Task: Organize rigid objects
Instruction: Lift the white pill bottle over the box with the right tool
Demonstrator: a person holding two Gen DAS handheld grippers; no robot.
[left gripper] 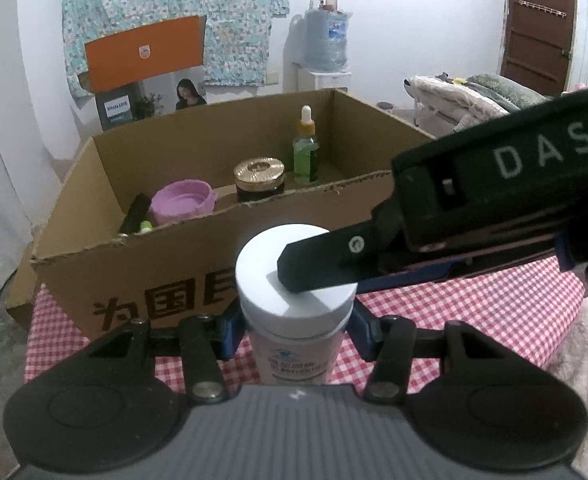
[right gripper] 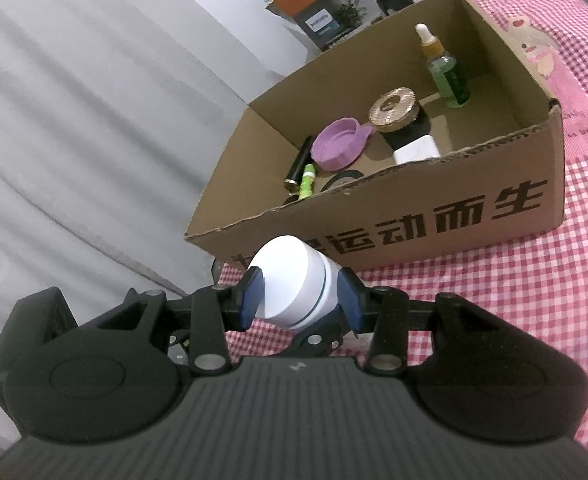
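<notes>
A white jar [left gripper: 294, 352] with a white lid [left gripper: 265, 264] stands upright in front of the cardboard box [left gripper: 197, 276], and my left gripper [left gripper: 296, 332] is shut on its body. From the right, my right gripper reaches across; one black finger [left gripper: 318, 262] lies over the lid. In the right wrist view the jar's lid [right gripper: 289, 280] sits between the blue pads of my right gripper [right gripper: 302, 300], both pads touching it. Inside the box [right gripper: 454, 216] lie a purple cap [right gripper: 338, 148], a gold-lidded dark jar [right gripper: 394, 110], a green dropper bottle [right gripper: 448, 72], a black tube [right gripper: 300, 164] and a white block [right gripper: 416, 150].
The box rests on a red-and-white checked cloth [left gripper: 474, 308]. A grey curtain [right gripper: 93, 120] hangs left of the box. Behind stand an orange carton [left gripper: 145, 54], a water dispenser [left gripper: 326, 40], bedding [left gripper: 474, 96] and a brown door [left gripper: 538, 28].
</notes>
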